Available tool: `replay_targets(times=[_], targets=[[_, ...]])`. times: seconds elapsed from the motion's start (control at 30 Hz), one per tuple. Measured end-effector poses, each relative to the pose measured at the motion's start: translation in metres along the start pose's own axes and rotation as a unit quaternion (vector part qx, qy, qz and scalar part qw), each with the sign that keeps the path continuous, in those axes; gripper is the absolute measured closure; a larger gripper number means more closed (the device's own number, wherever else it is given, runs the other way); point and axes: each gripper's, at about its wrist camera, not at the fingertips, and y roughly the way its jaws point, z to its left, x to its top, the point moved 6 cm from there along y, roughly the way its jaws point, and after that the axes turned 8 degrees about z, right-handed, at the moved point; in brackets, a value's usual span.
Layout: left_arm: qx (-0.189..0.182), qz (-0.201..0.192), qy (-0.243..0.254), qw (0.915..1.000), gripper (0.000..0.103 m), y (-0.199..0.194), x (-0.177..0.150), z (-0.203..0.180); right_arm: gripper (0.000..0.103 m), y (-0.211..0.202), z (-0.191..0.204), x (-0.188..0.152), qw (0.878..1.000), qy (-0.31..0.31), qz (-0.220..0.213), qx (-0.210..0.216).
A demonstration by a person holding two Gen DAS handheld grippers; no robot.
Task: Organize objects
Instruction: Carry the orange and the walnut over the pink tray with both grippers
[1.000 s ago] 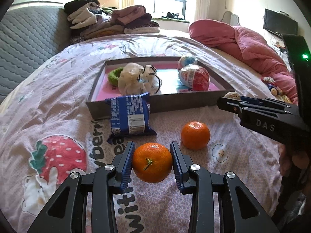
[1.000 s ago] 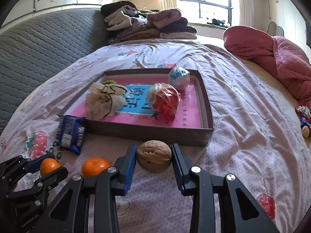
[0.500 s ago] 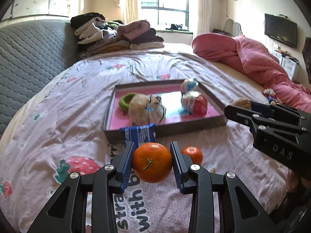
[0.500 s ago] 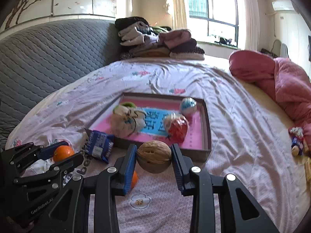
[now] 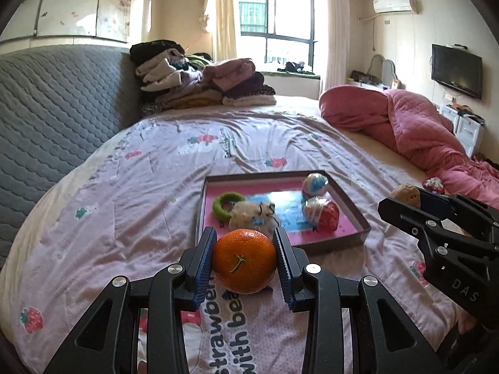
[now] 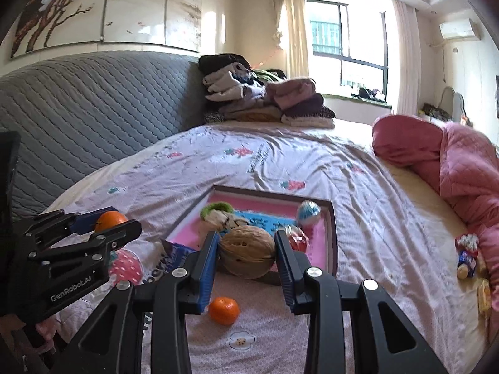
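Both grippers have risen off the bed: the left gripper (image 5: 244, 260) clamps a tangerine (image 5: 244, 261), the right gripper (image 6: 246, 254) a walnut (image 6: 248, 255), both probably bound for the far tray (image 5: 358, 215).

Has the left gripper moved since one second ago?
Yes. The left gripper, shut on the orange, went up and back: the tray looks smaller and lower.
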Motion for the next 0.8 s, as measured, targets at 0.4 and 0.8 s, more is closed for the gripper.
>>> replay_targets(times=[0.4,0.8], targets=[[0.003,-0.034,0.003,0.9994,0.065,-0.023,0.036,0.006,0.067,-0.022,0.009,0.035,0.999,-0.012,-0.037,-0.003],[0.007,-0.056,0.021,0.9982,0.065,-0.029,0.064,0.001,0.067,-0.030,0.015,0.068,0.998,-0.023,-0.062,-0.007]])
